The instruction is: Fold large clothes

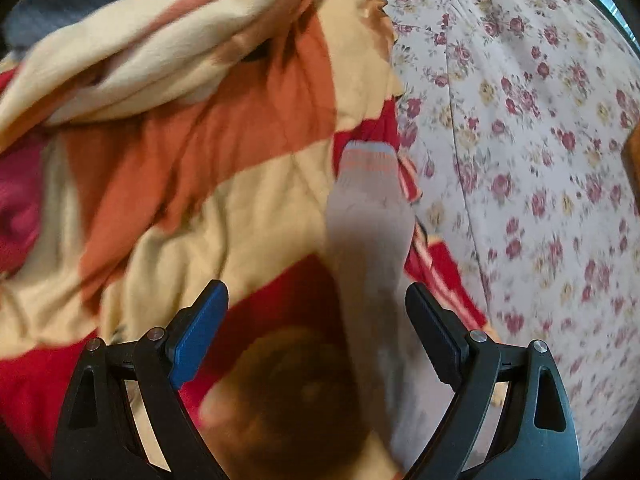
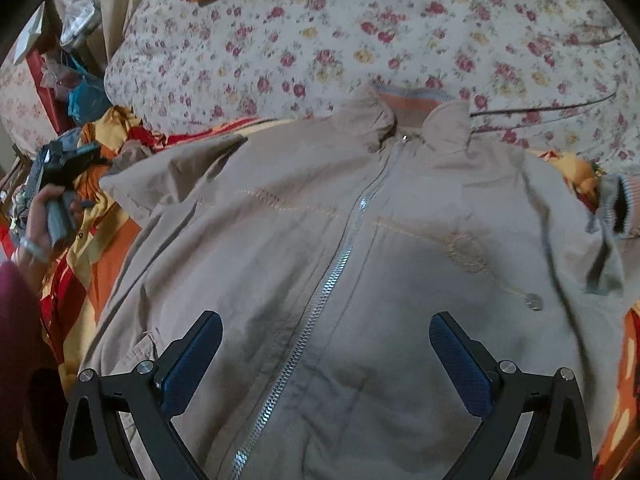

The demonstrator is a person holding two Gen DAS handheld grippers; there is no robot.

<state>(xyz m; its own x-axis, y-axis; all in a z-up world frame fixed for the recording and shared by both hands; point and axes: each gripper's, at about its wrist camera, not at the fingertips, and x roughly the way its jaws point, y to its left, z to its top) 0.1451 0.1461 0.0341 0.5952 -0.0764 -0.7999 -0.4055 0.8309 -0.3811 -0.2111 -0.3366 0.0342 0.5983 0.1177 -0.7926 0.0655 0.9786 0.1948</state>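
Jacket, beige with a silver zipper closed up the front, is seen spread flat, front side up, on a bed. Under it a blanket in orange, cream and red blocks is laid, bunched into folds at upper left of the left wrist view. Beyond both, a floral bedsheet with red and yellow roses is observed covering the rest of the bed. The jacket's collar, striped in orange and grey rib, is pointed toward the sheet. One sleeve is recorded lying over the blanket, its striped cuff near the sheet edge; the other cuff is seen at the right margin of the right wrist view.

Right hand-held gripper is held over the lower jacket front, jaws spread wide, nothing between them. Left hand-held gripper is likewise released, jaws apart above the sleeve and blanket; contact cannot be judged owing to blur. In the right wrist view it is seen at far left, held by a hand in a dark red sleeve.
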